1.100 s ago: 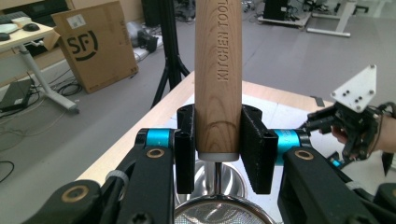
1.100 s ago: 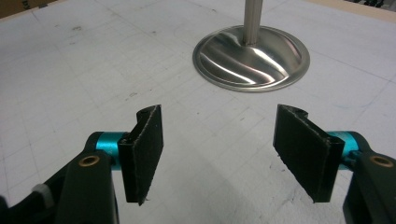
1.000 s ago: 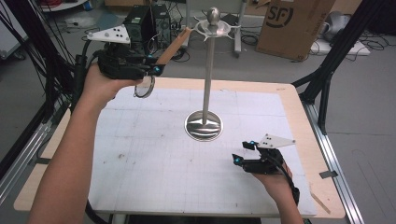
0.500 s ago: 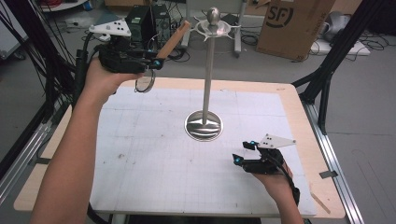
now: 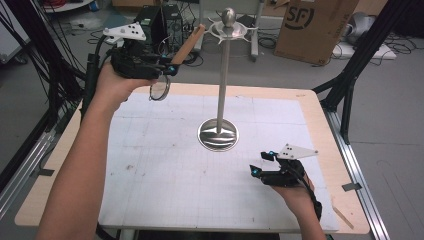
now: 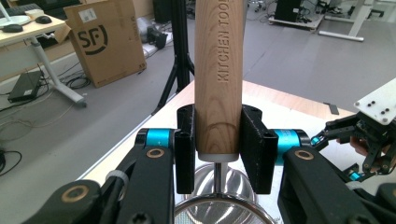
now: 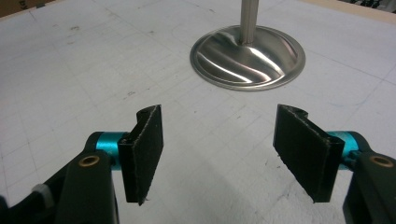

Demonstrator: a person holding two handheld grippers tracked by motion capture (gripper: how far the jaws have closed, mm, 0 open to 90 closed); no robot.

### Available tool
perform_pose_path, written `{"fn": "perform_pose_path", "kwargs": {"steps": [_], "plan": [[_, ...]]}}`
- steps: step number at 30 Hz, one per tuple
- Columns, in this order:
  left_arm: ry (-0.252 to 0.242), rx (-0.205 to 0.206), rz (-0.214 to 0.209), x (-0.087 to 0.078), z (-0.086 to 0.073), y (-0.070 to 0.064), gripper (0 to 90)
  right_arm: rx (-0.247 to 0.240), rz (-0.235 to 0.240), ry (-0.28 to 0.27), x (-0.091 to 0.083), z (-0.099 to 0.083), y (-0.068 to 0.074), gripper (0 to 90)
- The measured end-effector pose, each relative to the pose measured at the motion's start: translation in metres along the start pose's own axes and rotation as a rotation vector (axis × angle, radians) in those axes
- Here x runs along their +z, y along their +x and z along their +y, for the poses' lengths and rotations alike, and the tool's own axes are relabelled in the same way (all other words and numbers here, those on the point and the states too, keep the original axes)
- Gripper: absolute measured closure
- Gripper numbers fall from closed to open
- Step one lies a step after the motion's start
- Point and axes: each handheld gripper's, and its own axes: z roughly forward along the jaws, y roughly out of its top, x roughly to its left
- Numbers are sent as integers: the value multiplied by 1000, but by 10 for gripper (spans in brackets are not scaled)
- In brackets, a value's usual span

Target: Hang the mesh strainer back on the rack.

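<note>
I'm running two hand-held grippers at a table w/ a white grid mat; my landmark is the steel utensil stand [image 5: 220,100], its round base about mid-mat, its pole rising to a ring of hooks [image 5: 228,29] at the top. The left gripper [image 5: 167,67] is raised well up, left of the pole and close to hook height, jaws pressed tight on the wooden handle [image 6: 218,79] of a small strainer [image 5: 160,90]. In the left gripper view the handle is stamped "KITCHEN TOOL" and stands straight up between the jaws, gripped near its lower end, w/ the mesh bowl hanging below. The handle's free tip angles toward the hooks, just short of them. The right gripper [image 5: 262,165] rests low on the mat, right of the base and toward me, jaws spread wide, pinching nothing. Judgement: I'm mid-step, bringing the strainer in to hang on the stand. Next calls for lining the handle tip up w/ a hook; whether the tip has a loop or hole, I can't tell.
</note>
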Motion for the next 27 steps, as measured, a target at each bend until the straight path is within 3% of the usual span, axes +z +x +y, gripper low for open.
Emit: {"fn": "perform_pose_path", "kwargs": {"steps": [15,27], "plan": [[46,43,-49,24,1,-20,689,0,3,-5,0,0,1,323],[98,53,-11,46,-1,-27,688,-3,6,1,1,0,1,323]]}}
